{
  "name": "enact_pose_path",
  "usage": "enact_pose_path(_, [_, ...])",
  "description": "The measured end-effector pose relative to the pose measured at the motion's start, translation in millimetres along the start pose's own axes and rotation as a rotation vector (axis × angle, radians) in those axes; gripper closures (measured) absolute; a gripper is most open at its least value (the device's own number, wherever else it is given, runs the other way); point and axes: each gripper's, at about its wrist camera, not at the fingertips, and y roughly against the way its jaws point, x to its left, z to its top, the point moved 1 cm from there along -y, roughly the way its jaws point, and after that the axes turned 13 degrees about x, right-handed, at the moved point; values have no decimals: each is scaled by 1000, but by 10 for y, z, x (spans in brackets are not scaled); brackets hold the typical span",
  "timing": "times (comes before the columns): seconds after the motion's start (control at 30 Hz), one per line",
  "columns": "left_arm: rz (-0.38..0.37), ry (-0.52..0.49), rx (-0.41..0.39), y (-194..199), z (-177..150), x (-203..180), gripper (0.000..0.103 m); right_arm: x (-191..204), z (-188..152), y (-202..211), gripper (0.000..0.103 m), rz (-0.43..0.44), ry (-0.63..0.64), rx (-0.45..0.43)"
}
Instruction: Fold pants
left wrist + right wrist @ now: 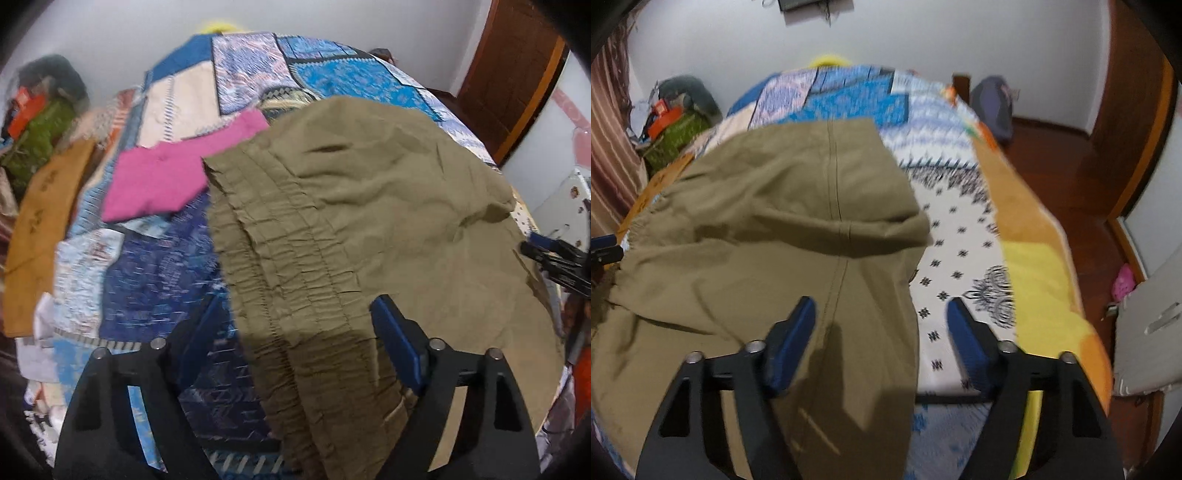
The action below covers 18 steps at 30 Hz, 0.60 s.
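Olive pants [362, 206] lie spread on a patchwork bedspread [155, 280], partly folded over themselves. Left gripper [295, 332] tilts down over the gathered waistband [295, 266]; its blue pads [397, 341] stand apart, waistband edge between them, no pad visibly pressing cloth. Right gripper [881, 339] tilts down over the opposite edge of the pants [768, 229]; jaws apart, left pad [792, 347] above the fabric, right pad above bare bedspread [964, 236]. Pink cloth [166, 177] lies ahead-left of the left gripper.
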Motion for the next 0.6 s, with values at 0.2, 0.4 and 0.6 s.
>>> enact_pose_path(0.2, [8, -46, -22, -102, 27, -74, 24, 7, 18, -83, 79, -39, 63, 3])
enact_pose_path(0.4, [66, -84, -39, -88, 89, -101, 38, -17, -42, -51, 94, -63, 81, -1])
enact_pose_path(0.6, [77, -71, -13, -147, 233, 37, 37, -3, -43, -2, 94, -74, 45, 7])
